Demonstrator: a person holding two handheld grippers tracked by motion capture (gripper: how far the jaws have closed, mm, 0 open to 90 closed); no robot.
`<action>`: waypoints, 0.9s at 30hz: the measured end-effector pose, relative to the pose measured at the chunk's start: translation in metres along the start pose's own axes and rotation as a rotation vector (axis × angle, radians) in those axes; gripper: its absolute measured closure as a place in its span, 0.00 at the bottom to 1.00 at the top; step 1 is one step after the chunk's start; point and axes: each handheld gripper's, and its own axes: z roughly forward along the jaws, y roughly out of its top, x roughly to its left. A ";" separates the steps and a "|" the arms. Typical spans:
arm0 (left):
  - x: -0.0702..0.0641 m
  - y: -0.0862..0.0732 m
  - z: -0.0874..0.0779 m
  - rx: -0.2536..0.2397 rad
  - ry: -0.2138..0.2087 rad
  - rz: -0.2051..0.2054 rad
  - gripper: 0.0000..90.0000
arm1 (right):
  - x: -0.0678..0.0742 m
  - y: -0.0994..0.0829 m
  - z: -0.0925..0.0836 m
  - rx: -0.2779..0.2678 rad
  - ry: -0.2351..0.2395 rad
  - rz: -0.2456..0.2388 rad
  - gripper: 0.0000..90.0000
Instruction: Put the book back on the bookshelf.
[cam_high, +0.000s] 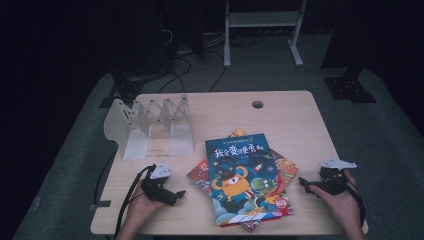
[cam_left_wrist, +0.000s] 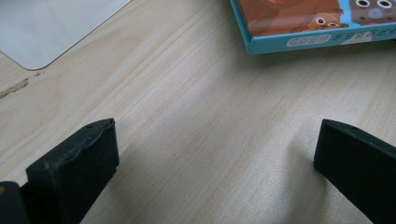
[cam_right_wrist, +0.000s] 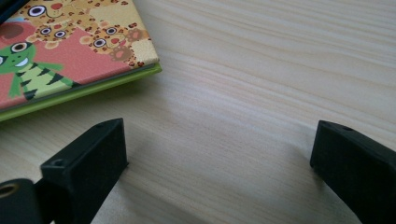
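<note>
A stack of picture books (cam_high: 245, 182) lies on the bench (cam_high: 300, 120), just toward six o'clock of its middle, the blue-covered one on top. The left gripper (cam_high: 179, 192) rests at the stack's nine o'clock, jaws wide apart over bare wood. The right gripper (cam_high: 303, 183) sits at its three o'clock, jaws likewise spread and holding nothing. A white folding book rack (cam_high: 150, 125) stands at ten o'clock.

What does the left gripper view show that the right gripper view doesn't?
Left gripper view: a blue-edged book corner and a pale rack base plate, beyond the open left gripper. Right gripper view: a green-edged book with cartoon animals, beyond the open right gripper. Both: bare wooden table between the jaws, nothing held.
</note>
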 end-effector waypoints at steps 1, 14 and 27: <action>0.000 0.000 0.000 0.000 0.000 0.000 0.00 | 0.000 0.000 -0.001 -0.003 -0.001 0.001 0.05; 0.000 0.000 0.000 0.000 0.000 0.000 0.00 | 0.003 0.001 -0.016 -0.046 0.020 0.002 0.40; 0.000 0.000 0.000 0.000 0.000 0.000 0.00 | 0.014 0.023 -0.030 -0.049 0.095 0.023 0.30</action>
